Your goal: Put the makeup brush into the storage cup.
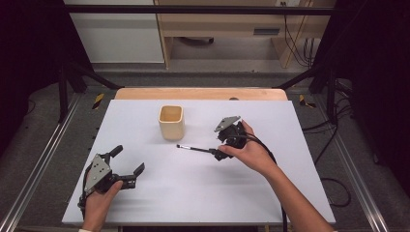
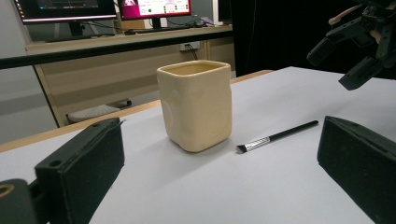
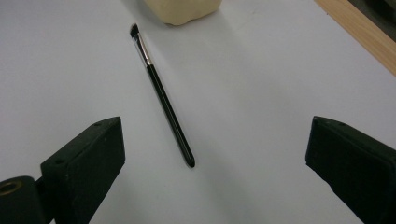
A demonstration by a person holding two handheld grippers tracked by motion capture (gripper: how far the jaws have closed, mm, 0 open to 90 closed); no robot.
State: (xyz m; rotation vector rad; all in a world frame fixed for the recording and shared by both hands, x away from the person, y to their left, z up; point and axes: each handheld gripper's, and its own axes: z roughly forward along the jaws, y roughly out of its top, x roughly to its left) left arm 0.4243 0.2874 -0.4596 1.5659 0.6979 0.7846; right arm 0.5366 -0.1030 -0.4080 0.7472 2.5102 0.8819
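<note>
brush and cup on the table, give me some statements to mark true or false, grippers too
1. The brush lies flat on the table. True.
2. The brush stands inside the cup. False: it lies on the table beside the cup, apart from it.
3. The right gripper is open, its jaws on either side of the brush's handle end. True.
4. The left gripper is shut on the cup. False: it is open and holds nothing, and the cup stands apart from it.
5. The cup lies on its side. False: it stands upright with its opening up.
6. The brush's bristle end points toward the cup. True.
</note>
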